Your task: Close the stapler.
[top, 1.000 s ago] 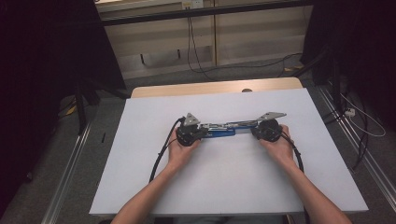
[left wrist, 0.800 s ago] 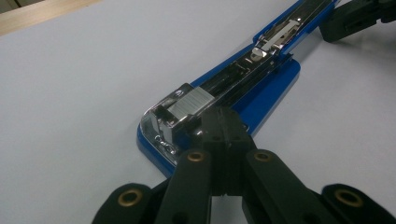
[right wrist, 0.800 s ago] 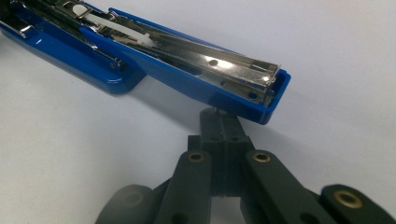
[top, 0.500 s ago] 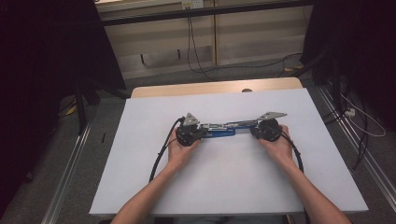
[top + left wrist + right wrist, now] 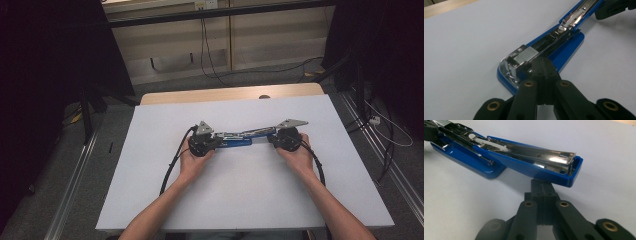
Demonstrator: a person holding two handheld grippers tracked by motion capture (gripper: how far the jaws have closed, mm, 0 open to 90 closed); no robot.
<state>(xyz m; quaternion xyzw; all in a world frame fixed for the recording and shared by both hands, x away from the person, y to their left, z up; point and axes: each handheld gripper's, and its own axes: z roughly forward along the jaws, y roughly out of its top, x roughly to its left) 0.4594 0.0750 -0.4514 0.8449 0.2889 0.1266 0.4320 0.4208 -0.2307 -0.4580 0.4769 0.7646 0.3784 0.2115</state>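
No legible markings on blue stapler (image 5: pixel 235 142), opened flat, left gripper (image 5: pixel 543 65) at 9 o'clock end, right gripper (image 5: pixel 543 187) at 3 o'clock end, both sets of jaws pressed together, empty, tips met the stapler.

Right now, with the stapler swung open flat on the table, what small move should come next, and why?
Probably push the staple strip fully down the open stapler channel with the left hand-held gripper. Its shut jaws sit right at the strip, while the right hand-held gripper, also shut, props the lifted blue lid.

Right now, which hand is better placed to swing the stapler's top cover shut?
Probably the right. The right gripper sits shut just beneath the cover, which is swung open, while the left gripper rests shut on the staple strip at the base end.
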